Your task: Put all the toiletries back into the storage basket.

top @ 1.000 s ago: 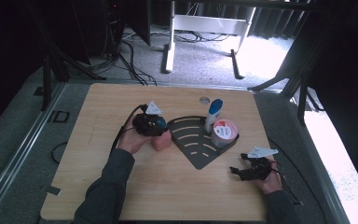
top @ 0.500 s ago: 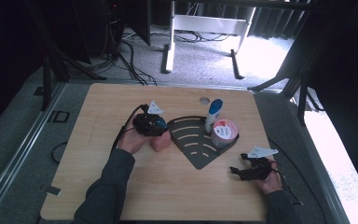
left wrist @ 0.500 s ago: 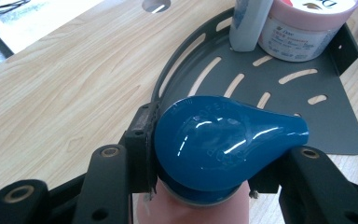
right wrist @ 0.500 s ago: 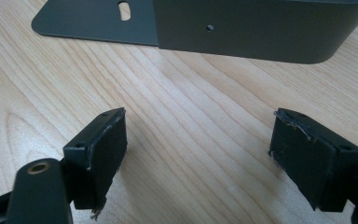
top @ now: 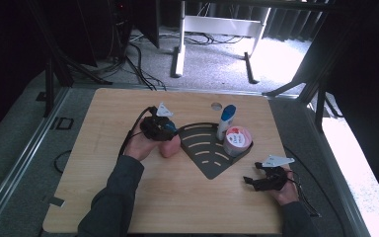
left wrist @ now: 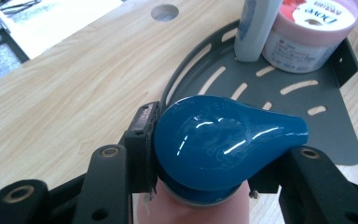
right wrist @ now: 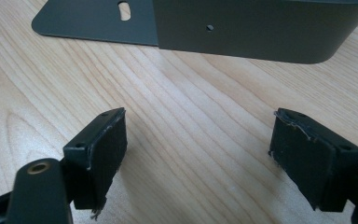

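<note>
Left gripper view looks straight onto a pink plastic bottle with a glossy blue teardrop-shaped cap (left wrist: 223, 144), which sits between the black jaws of the left gripper (left wrist: 214, 163); both pads press against the cap's sides, so the jaws are partly closed and clamped on it. The bottle stands at the near-left edge of the dark grey fan-shaped metal corner shelf (left wrist: 326, 126), its cap overlapping the shelf's curved rim in this view. At the shelf's far corner a white tube (left wrist: 256, 28) stands upright, touching a round pink-lidded cream jar (left wrist: 310, 32).

From the high view, the left gripper (top: 160, 127) holds the bottle (top: 170, 144) just left of the shelf (top: 205, 150) on the light wooden table (top: 103, 128), and the right gripper (top: 259, 180) rests on the table just beyond the shelf's pointed near corner, to its right.

Right gripper view shows its jaws (right wrist: 196, 154) spread wide with nothing but bare wood between them, the shelf's wall (right wrist: 261, 32) ahead.
</note>
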A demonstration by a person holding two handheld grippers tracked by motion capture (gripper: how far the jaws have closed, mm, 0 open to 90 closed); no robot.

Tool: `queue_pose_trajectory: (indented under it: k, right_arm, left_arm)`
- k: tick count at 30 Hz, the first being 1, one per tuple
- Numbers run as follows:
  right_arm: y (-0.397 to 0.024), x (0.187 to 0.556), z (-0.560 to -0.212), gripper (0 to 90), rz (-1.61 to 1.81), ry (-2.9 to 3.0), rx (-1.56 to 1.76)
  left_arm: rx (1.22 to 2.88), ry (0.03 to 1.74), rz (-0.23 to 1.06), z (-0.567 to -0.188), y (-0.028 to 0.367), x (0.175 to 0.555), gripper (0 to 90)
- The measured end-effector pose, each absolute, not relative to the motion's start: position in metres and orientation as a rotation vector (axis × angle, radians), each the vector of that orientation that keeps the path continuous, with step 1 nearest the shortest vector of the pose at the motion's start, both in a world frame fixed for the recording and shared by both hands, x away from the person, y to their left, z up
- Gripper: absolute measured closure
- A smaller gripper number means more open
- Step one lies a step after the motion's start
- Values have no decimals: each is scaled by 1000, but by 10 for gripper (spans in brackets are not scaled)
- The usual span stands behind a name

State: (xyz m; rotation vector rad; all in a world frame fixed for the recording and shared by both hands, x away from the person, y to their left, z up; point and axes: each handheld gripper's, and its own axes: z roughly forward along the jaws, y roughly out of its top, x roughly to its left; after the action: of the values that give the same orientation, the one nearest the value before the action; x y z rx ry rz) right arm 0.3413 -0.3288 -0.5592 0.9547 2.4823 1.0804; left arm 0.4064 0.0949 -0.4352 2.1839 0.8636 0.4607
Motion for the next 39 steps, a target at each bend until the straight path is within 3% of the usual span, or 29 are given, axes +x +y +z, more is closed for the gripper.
queue_pose_trajectory:
  k: [39]
  right_arm:
    - [-329, 341, -559, 183, 1084, 2483, 955]
  left_arm:
    - [2129, 830, 493, -388, 59, 420, 529]
